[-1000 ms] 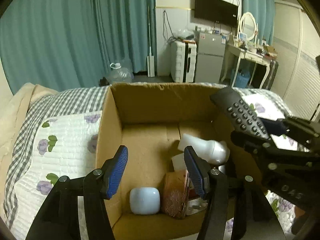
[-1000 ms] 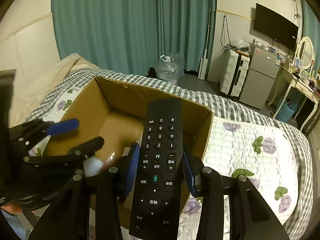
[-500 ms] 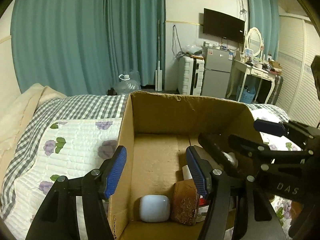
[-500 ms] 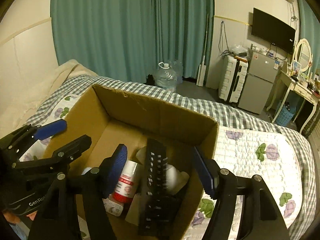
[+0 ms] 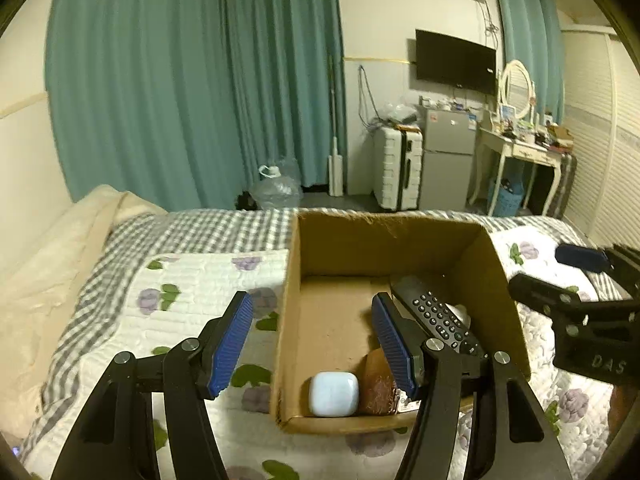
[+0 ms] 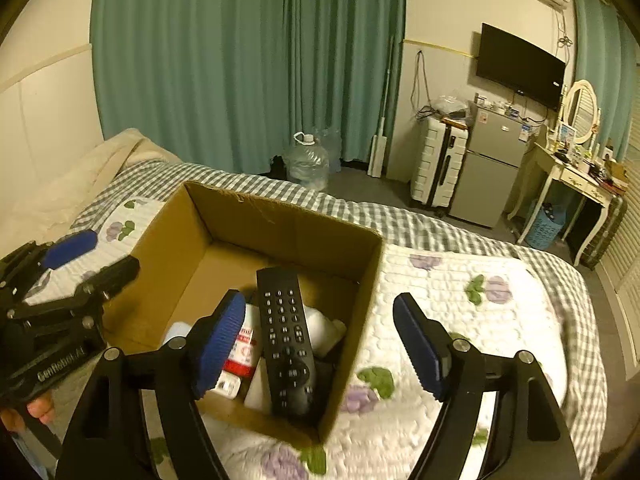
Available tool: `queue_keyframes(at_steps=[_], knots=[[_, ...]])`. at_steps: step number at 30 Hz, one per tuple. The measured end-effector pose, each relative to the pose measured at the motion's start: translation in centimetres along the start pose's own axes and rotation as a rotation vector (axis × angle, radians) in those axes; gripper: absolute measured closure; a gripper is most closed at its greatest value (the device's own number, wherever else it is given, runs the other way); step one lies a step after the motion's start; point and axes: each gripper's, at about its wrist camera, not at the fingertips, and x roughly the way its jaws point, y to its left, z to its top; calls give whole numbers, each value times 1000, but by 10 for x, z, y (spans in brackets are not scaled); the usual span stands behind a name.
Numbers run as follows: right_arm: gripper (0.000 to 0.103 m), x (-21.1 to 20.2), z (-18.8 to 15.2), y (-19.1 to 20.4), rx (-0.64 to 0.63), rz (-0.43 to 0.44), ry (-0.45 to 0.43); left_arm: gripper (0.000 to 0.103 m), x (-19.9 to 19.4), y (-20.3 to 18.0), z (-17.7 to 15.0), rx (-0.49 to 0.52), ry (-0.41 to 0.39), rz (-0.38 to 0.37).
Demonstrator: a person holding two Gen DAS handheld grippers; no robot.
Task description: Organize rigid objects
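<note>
I see a cardboard box (image 6: 280, 220) sitting on a quilted bedspread (image 6: 460, 312) with purple flowers. My right gripper (image 6: 320, 344) has just been opening; its blue pads now stand wide with nothing pressed between them. The black remote control (image 6: 284, 332) lies inside the box, slanted across a red-labelled bottle (image 6: 246, 344) and some white items, its near end propped toward the box's near wall. My left gripper (image 5: 312, 344) is also held apart and empty, straddling the box's left wall, above a pale blue case (image 5: 334, 394) and a brown pouch (image 5: 376, 386) in the near corner.

The risks I judge from here: the remote rests on a loose pile, so it may slide or tip if the box is nudged. My left pads bracket the cardboard wall, so a careless pull could drag the box across the soft bedding
</note>
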Motion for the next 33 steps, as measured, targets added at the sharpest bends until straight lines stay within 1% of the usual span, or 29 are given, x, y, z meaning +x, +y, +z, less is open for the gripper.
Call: queue_keyframes(at_steps=[2,4,6,8,9,11,13,14,16,18,21,22,23,25,26,28,30,33], knots=[[25,-7,-1,0,0,-12,6,38,-7,1,-1,2,-5,23],[25,-13,-4,0,-1,-20,18,38,-10,5,-1,-12,18,48],[25,-16,-7,3,-4,-19,33,38,-9,9,-2,-35,53,36],[25,-18,-9,6,-10,-20,39,38,-9,13,-4,-58,73,13],[25,-20,-10,7,-14,-19,39,38,-10,13,-5,-54,73,6],[25,-21,-12,9,-17,-16,45,38,-12,10,-7,-24,68,10],[25,-20,-14,9,-19,-17,50,38,-13,7,-8,-5,69,46],[25,-20,-15,9,-19,-17,53,38,-13,6,-8,5,69,49],[25,-18,-16,9,-18,-19,58,38,-12,2,-8,30,71,34],[25,-17,-17,10,-18,-23,63,38,-13,-4,-9,62,64,54],[25,-16,-19,8,-13,-31,71,38,-13,-12,-10,108,83,48],[25,-17,-20,7,-9,-32,75,38,-13,-12,-11,119,85,59],[25,-18,-21,6,-7,-32,78,38,-15,-16,-12,138,81,89],[25,-20,-24,6,-3,-36,82,38,-23,-21,-14,173,35,135],[25,-22,-26,5,0,-38,85,38,-29,-23,-14,184,6,130],[25,-25,-29,5,5,-41,94,38,-33,-21,-14,167,-13,86],[25,-27,-32,5,10,-42,107,38,-38,-19,-12,151,-16,59],[25,-30,-39,4,15,-42,119,38,-44,-16,-11,129,-34,83]])
